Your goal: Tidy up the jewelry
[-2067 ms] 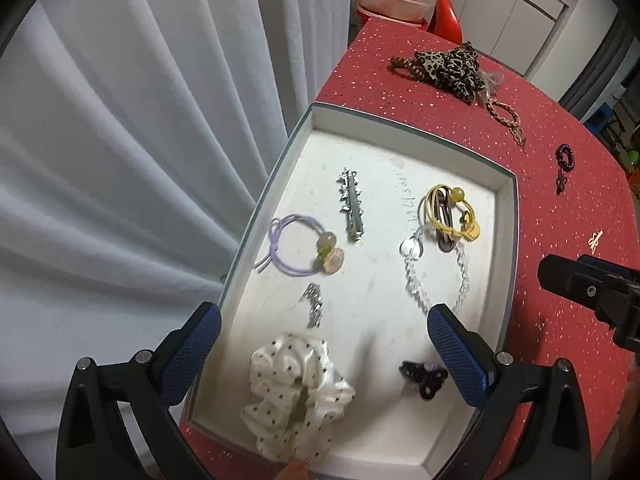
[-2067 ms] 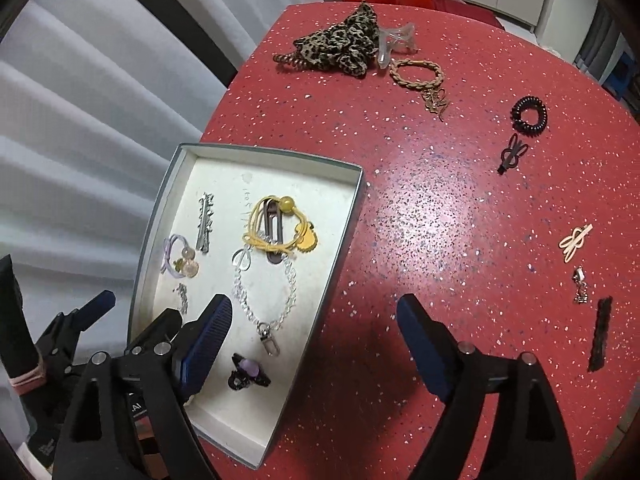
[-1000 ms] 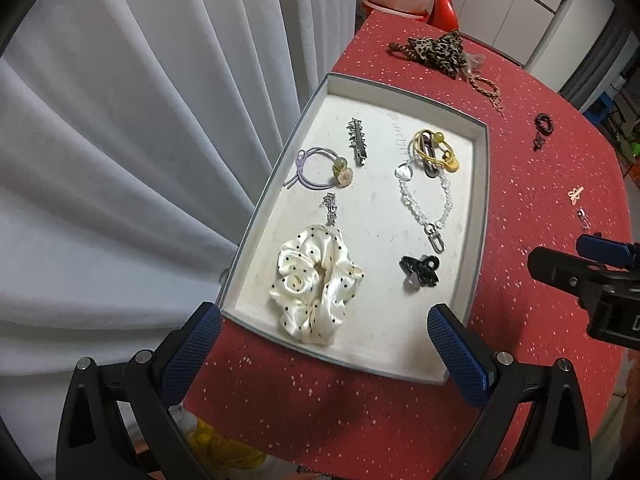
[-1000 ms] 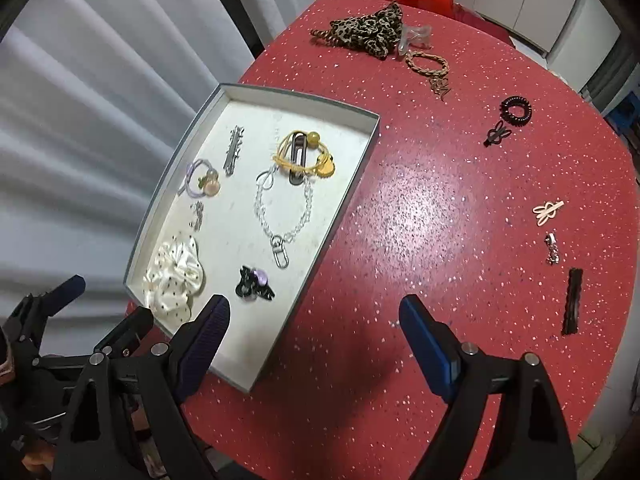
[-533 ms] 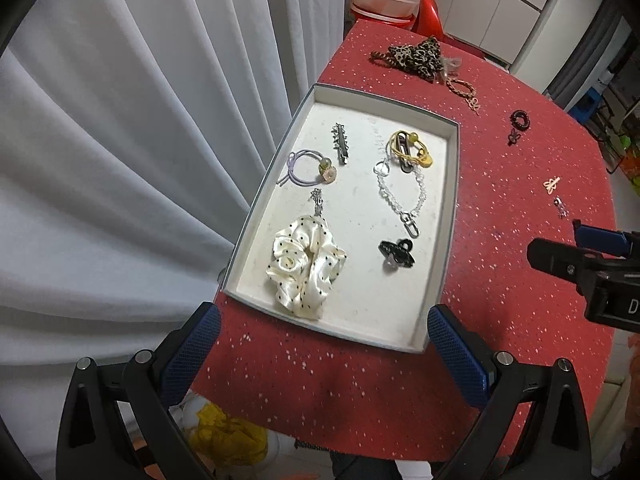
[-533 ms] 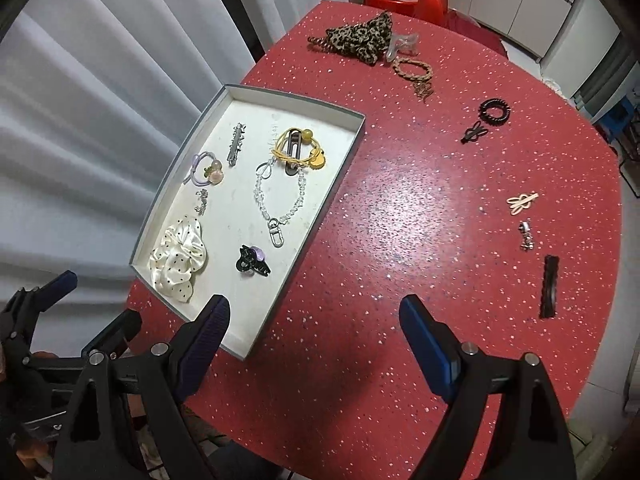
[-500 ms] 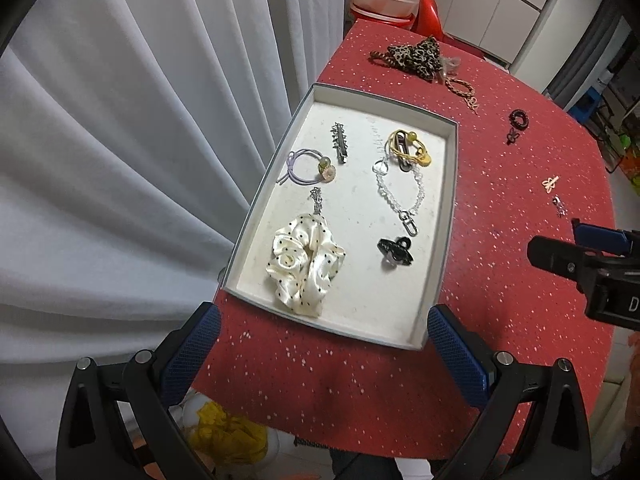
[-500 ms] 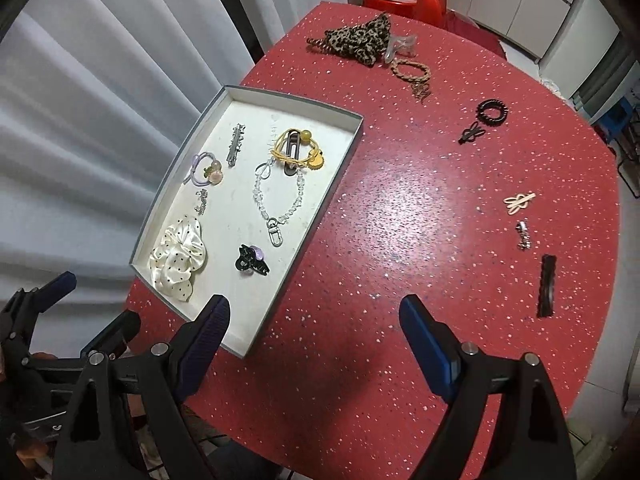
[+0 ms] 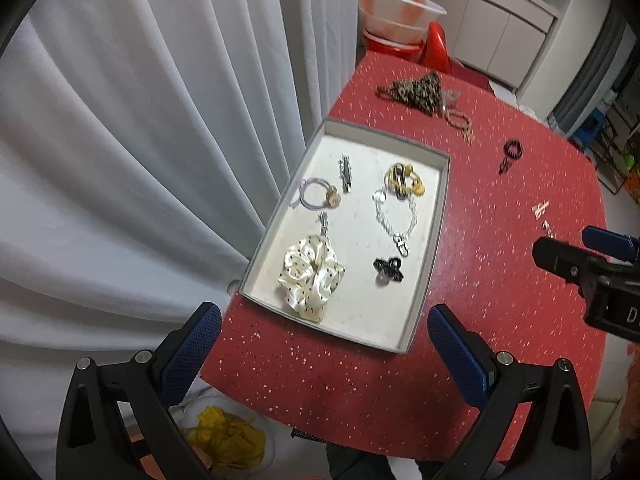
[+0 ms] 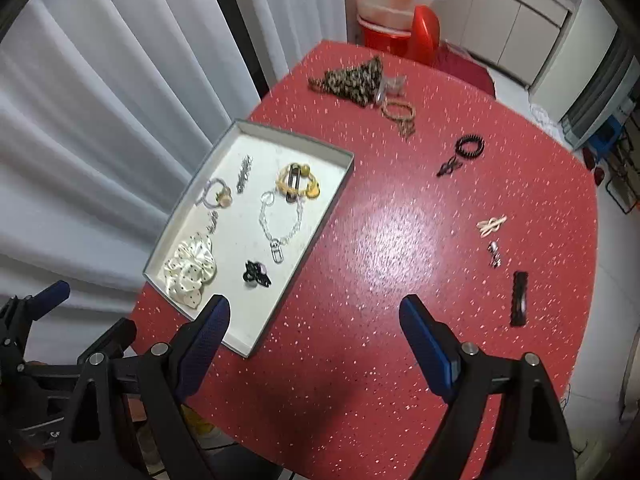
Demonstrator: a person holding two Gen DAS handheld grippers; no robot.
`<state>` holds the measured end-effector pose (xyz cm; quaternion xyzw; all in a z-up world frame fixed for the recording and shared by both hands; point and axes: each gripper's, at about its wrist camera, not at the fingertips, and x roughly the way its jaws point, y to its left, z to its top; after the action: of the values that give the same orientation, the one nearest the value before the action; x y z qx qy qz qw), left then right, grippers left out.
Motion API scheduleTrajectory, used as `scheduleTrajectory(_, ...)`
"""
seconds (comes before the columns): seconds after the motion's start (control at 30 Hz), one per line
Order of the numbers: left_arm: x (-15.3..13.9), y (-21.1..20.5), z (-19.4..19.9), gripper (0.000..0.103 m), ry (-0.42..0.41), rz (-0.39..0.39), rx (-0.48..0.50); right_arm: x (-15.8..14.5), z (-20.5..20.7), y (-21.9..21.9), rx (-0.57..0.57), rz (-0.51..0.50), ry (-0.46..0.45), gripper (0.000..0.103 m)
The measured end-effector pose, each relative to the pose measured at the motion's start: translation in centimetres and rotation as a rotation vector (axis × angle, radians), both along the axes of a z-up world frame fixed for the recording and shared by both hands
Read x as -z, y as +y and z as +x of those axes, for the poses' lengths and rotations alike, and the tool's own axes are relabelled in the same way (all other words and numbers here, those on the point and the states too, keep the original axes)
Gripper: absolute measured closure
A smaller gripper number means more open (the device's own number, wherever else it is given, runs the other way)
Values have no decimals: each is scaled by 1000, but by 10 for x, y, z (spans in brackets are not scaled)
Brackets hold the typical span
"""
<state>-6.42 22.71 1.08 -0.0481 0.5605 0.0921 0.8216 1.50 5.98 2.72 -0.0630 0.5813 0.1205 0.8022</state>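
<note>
A grey tray [image 9: 436, 236] [image 10: 340, 184] on the red table holds a polka-dot cream scrunchie [image 9: 312, 276] [image 10: 188, 270], a black claw clip [image 9: 387, 270] [image 10: 256, 273], a silver chain [image 9: 394, 220], a yellow hair tie [image 9: 404, 178] and a purple hair tie [image 9: 316, 196]. Loose on the table lie a leopard scrunchie [image 10: 352, 78], a braided bracelet [image 10: 398, 114], a black coil tie [image 10: 470, 146], a beige clip [image 10: 492, 225] and a black barrette [image 10: 519, 298]. My left gripper [image 9: 324, 340] is open and empty, high above the table's near edge. My right gripper [image 10: 314, 330] is open and empty.
White curtains [image 9: 140, 140] hang at the table's left. A red stool with a plastic basin [image 10: 394, 0] stands beyond the far edge. White cabinets [image 9: 492, 24] line the back wall. A bowl of yellow stuff [image 9: 228, 438] sits on the floor below.
Both grippers have risen and pulled back from the tray, so the whole table shows. The cream scrunchie now lies in the tray. Both grippers stay open.
</note>
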Motion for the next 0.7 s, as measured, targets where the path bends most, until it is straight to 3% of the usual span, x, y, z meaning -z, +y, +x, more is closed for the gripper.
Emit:
scheduleTrajectory(0.27, -25, 4, -3, 0, -59, 14, -48, -31, -8, 2, 1, 0, -94, 14)
scheduleTrajectory(0.7, -44, 5, -8, 0, -105, 18, -89, -51, -14, 2, 14, 3, -165, 14)
